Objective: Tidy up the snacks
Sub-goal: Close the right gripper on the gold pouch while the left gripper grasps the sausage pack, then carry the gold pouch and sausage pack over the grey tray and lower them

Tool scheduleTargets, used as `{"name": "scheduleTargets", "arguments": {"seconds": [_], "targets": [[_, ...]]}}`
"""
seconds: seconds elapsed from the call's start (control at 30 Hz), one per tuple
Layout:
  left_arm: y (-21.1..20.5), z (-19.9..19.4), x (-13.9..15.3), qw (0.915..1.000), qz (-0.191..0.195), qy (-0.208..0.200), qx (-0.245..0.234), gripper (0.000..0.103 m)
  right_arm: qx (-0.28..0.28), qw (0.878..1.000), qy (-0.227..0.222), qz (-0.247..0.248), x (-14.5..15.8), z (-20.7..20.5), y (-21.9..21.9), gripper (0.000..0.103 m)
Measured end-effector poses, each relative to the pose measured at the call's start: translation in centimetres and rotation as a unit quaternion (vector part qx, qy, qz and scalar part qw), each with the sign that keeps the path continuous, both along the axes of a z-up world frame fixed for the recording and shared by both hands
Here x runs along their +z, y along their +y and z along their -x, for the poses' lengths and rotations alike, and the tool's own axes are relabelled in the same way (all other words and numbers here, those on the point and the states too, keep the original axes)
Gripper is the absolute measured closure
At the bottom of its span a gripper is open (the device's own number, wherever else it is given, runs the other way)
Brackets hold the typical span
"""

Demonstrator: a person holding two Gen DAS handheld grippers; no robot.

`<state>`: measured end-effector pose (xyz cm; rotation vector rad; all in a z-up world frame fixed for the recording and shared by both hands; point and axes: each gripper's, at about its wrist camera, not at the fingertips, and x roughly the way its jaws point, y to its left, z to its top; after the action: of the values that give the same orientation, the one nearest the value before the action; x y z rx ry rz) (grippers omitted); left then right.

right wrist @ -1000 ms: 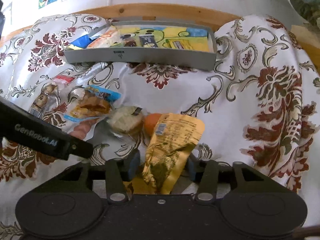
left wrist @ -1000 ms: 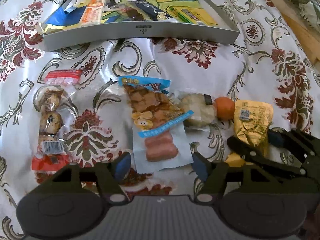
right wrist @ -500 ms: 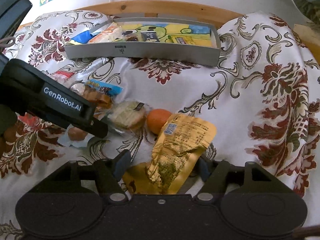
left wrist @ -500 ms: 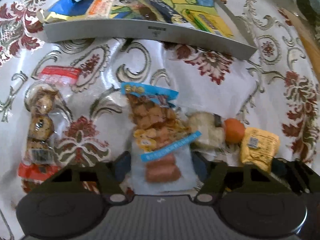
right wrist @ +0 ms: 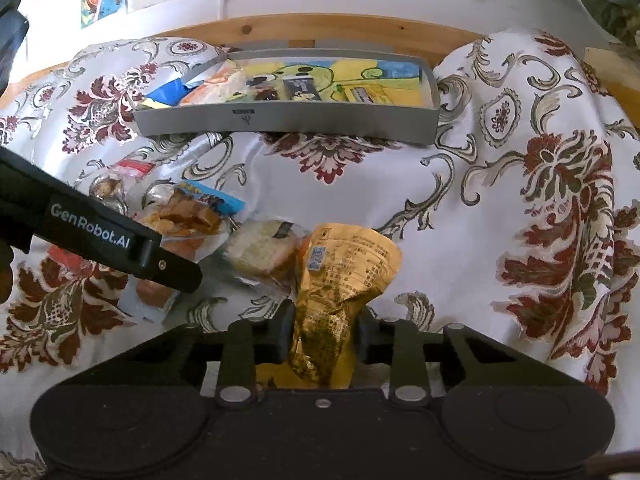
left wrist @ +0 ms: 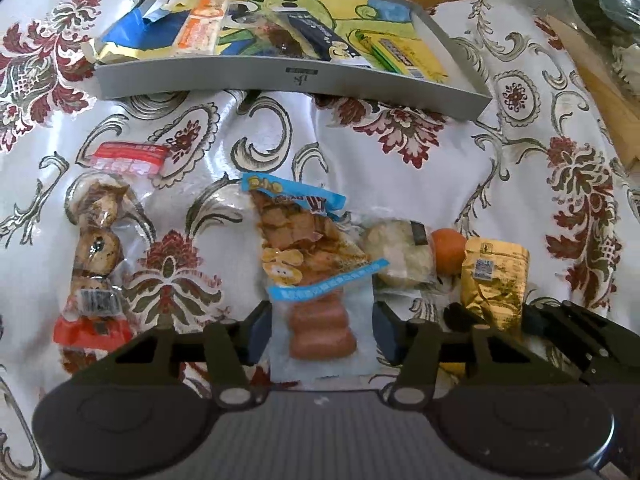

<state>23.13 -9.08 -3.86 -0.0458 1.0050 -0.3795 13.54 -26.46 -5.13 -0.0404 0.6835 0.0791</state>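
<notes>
Floral cloth (left wrist: pixel 360 160) covers the surface, grey tray (right wrist: pixel 288 122) far. Right gripper (right wrist: pixel 322 330) pinches the gold pouch (right wrist: pixel 340 276), long axis near-to-far. Left gripper (left wrist: pixel 320 330) gapes wide around the sausage packet (left wrist: pixel 316 280), likewise running near-to-far, unclamped.

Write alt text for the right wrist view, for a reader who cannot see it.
The right tool pinches a crumpled gold snack pouch on a floral tablecloth. Beyond it, a grey tray holds several snacks; the left tool reaches over other packets at the left.
</notes>
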Motion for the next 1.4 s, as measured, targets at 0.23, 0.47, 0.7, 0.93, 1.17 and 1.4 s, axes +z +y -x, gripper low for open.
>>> {"name": "scheduleTargets", "arguments": {"seconds": [0.23,0.47,0.7,0.93,1.17,1.4], "targets": [[0.3,1.2,0.7,0.9998,0.001,-0.016,-0.007,0.048,0.002,1.000,-0.018,0.003,0.9,0.5,0.1,0.079],[0.7,2.6,1.7,0.9995,0.007,-0.027,-0.013,0.048,0.014,0.999,-0.036,0.005,1.8,1.0,0.4,0.082],[1.3,4.0,2.5,0.9994,0.011,-0.032,-0.009,0.048,0.019,0.998,-0.060,0.001,2.9,1.6,0.6,0.082],[1.8,5.3,3.7,0.9988,0.016,-0.045,-0.009,0.048,0.031,0.995,-0.097,0.008,4.5,2.7,1.1,0.083],[1.9,6.2,4.8,0.9985,0.013,-0.054,-0.006,0.049,0.044,0.991,-0.123,0.023,5.7,3.8,1.8,0.086],[2.5,6.3,6.7,0.9977,0.013,-0.066,-0.008,0.049,0.050,0.989,-0.135,0.025,7.0,4.3,1.9,0.086]]}}
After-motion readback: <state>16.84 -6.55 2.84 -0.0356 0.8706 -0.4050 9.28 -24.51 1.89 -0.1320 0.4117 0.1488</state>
